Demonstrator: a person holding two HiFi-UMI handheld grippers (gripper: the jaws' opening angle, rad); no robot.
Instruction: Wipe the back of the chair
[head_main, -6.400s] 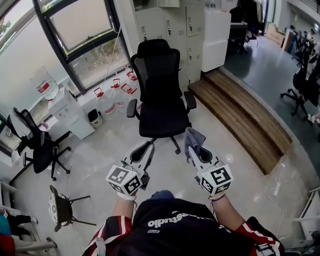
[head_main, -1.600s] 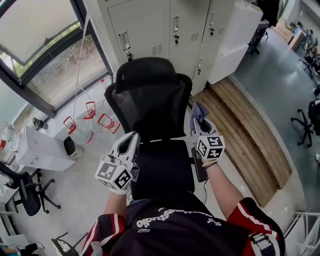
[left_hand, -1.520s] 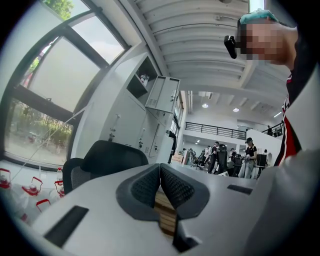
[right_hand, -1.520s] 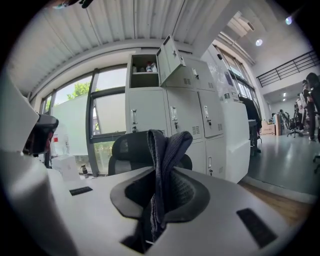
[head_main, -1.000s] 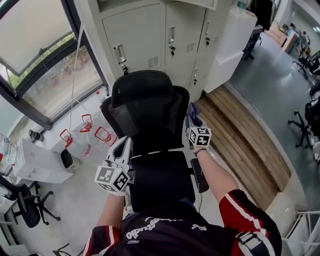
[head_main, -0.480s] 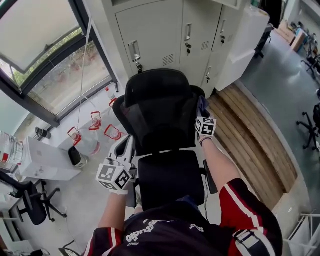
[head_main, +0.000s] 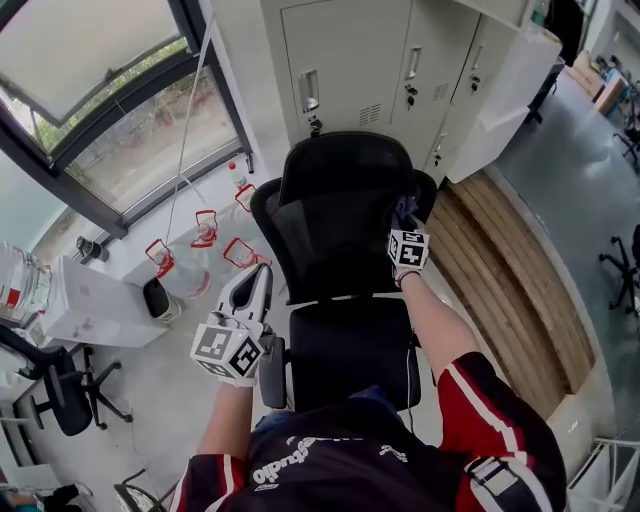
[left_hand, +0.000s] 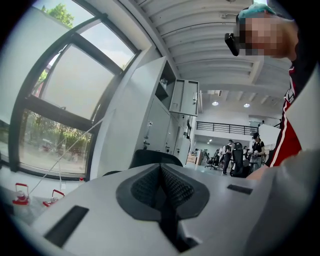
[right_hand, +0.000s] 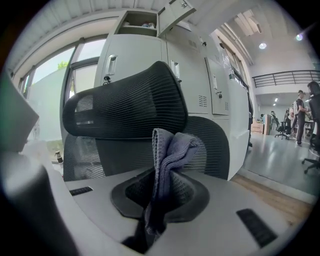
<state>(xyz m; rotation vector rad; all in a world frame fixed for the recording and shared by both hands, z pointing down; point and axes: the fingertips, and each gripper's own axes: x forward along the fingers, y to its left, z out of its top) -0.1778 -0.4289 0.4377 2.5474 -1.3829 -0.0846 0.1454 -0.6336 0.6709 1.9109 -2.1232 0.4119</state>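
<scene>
Fingers (head_main: 401, 224) of the right gripper (head_main: 405, 214) pinch a grey-blue cloth (head_main: 404, 205) in the head view. The cloth sits at the upper right edge of the mesh backrest (head_main: 335, 240) of the black chair (head_main: 350, 350), at 3 o'clock from the mesh and just below the headrest (head_main: 345, 165). Half a second ago it was at nearly the same spot. 1.6 s ago it was lower along that edge. 6.4 s ago both grippers hung low, well apart from the chair. The left gripper (head_main: 260, 282) stays at 8 o'clock from the backrest, near its lower left edge, much as in the earlier frames. Grey lockers (head_main: 370, 60) stand at 12 o'clock behind the chair, a window (head_main: 90, 90) at 10 o'clock and a wooden step (head_main: 505, 285) at 3 o'clock.

In the left gripper view, the left gripper's fingers (left_hand: 145, 189) are pressed together with nothing between them. The headrest's dark top (left_hand: 150, 157) shows just above them at 12 o'clock. The window (left_hand: 55, 110) is at 9 o'clock and the lockers (left_hand: 182, 97) at 1 o'clock.

In the right gripper view, the fingers (right_hand: 135, 192) are clamped on the cloth (right_hand: 167, 155), which stands bunched upward out of them. The backrest mesh (right_hand: 212, 145) lies close behind it and the headrest (right_hand: 125, 107) is at 11 o'clock. Whether the cloth touches the mesh cannot be told from here.
</scene>
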